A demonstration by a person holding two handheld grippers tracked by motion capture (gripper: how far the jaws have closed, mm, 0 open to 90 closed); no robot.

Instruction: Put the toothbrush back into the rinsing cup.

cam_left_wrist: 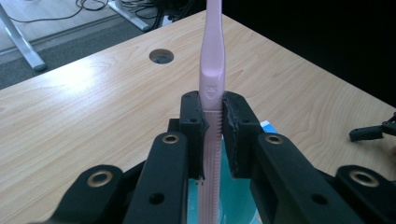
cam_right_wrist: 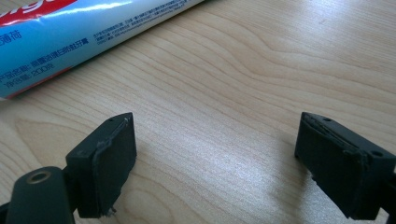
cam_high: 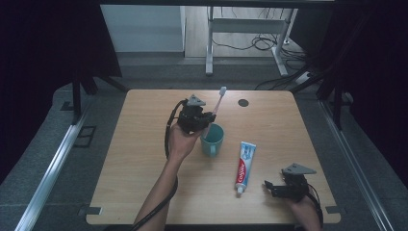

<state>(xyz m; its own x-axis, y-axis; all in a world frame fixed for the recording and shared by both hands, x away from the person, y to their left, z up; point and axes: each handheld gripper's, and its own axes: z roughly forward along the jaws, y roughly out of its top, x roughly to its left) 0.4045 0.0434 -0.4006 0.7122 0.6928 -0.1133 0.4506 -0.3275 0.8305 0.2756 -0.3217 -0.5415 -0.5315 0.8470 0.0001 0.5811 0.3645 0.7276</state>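
Pale wood worktop (cam_high: 144,163), largest thing in the high view, with a round cable hole (cam_high: 243,102) toward 12 o'clock. Next in size, two hand-held grippers: left gripper (cam_high: 208,119) raised near the centre, right gripper (cam_high: 269,186) low at 5 o'clock, just above the wood. Then a teal mug (cam_high: 213,140) at the centre, directly under the left gripper, handle toward 7 o'clock. At 3 o'clock of the mug, apart from it, a white-and-blue toothpaste tube (cam_high: 244,167), flat, cap toward 6 o'clock. Smallest, a pink toothbrush (cam_high: 217,107), clamped at the ribbed handle between the left fingers (cam_left_wrist: 192,126), standing steeply, bristle end toward 12 o'clock, lower end down inside the mug. Right fingers (cam_right_wrist: 112,158) spread wide, gripping nothing, bare wood between, tube just beside at 9 o'clock.
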